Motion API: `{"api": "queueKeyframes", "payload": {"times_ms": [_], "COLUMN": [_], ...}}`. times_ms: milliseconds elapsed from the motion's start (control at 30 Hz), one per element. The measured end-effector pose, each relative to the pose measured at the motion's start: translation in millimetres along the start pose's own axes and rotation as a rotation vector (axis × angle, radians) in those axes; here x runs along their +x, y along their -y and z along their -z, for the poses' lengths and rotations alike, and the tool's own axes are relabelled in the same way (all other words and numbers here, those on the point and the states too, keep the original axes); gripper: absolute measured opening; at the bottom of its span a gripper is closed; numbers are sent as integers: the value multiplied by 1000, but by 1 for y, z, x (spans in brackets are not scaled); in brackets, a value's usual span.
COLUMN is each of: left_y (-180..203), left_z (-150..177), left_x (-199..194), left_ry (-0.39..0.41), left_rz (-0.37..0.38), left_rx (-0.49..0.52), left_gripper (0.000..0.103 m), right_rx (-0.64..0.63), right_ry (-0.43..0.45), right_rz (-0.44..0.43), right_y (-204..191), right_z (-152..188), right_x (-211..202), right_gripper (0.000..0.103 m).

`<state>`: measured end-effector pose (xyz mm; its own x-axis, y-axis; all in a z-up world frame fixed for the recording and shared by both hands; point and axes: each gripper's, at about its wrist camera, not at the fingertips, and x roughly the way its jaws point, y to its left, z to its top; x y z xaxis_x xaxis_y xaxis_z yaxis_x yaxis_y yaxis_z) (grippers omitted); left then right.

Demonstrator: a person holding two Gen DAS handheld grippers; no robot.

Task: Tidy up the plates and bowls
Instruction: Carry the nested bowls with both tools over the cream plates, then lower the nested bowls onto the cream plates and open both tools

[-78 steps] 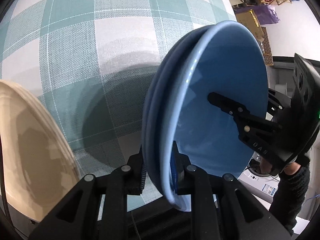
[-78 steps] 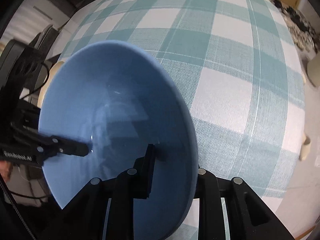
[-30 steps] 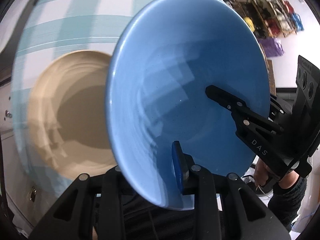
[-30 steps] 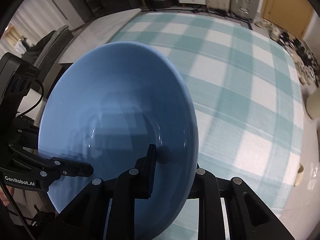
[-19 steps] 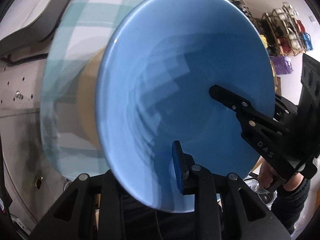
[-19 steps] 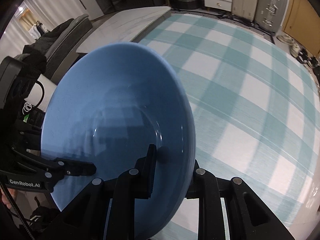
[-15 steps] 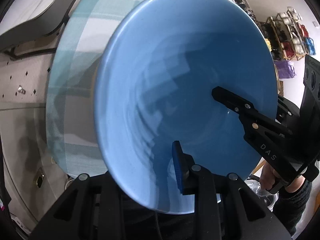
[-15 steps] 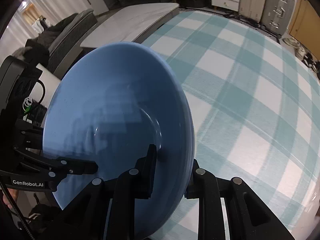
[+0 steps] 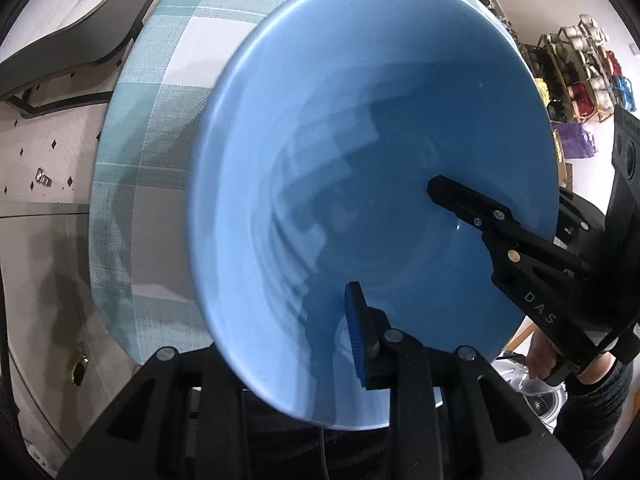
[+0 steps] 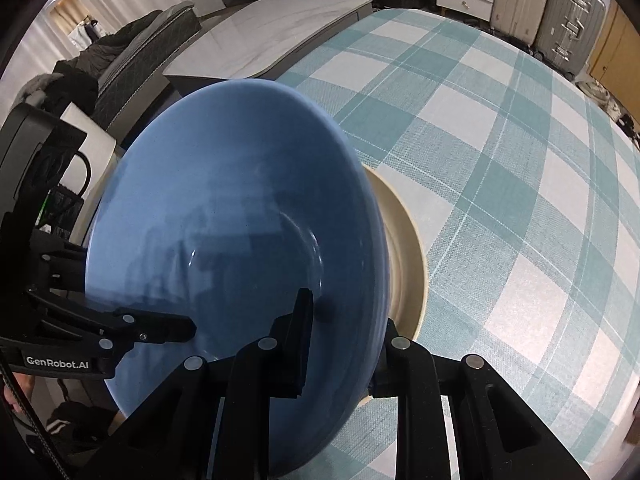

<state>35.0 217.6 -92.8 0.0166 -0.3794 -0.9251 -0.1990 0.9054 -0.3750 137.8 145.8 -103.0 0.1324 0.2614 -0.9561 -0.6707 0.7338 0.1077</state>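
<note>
A: Blue bowl, one in number, tilted on edge above the teal-and-white checked tablecloth. Which grippers bear it?

B: Both. In the left wrist view the left gripper clamps the rim at 6 o'clock: a blue-padded finger lies against the inner wall, the other finger passes behind the bowl. The jaws stand narrowly apart, closed on the bowl's wall.

A: And the right gripper?

B: It enters the same view from 4 o'clock, one finger reaching over the rim onto the inner surface. In the right wrist view the right gripper grips the rim at 6 o'clock, inner finger inside the bowl, outer finger behind it; jaws likewise clenched on the wall. The left gripper appears there at 8 o'clock, its finger on the inner surface.

A: What lies beneath?

B: A cream dish, showing as a crescent at 3 o'clock of the bowl in the right wrist view, resting on the cloth. Whether it is one dish or a stack cannot be told. Whether the bowl touches it cannot be told either.

A: Count of grippers?

B: Two, each held by a person's hand.
</note>
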Motion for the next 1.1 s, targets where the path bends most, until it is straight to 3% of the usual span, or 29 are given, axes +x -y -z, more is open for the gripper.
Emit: {"api": "queueKeyframes", "payload": {"times_ms": [167, 333, 767, 867, 967, 1033, 1100], "left_y": [5, 1, 4, 2, 7, 8, 11], "left_z": [0, 1, 3, 3, 10, 15, 21], "left_x": [-2, 1, -16, -23, -30, -36, -48], "left_ry": [59, 95, 176, 202, 295, 346, 423], "left_rz": [-20, -40, -88, -109, -221, -251, -291], "left_rx": [35, 35, 50, 47, 107, 130, 147], "left_gripper": [27, 37, 47, 47, 47, 47, 47], "right_rx": [0, -37, -25, -25, -45, -59, -54], "right_ry": [22, 56, 83, 104, 165, 205, 244], "right_rz": [17, 35, 39, 36, 32, 54, 59], "right_y": [2, 0, 8, 8, 7, 6, 8], "right_z": [1, 4, -1, -3, -5, -6, -7], "right_x": [2, -4, -8, -15, -29, -40, -51], "right_gripper": [20, 20, 21, 30, 50, 63, 63]}}
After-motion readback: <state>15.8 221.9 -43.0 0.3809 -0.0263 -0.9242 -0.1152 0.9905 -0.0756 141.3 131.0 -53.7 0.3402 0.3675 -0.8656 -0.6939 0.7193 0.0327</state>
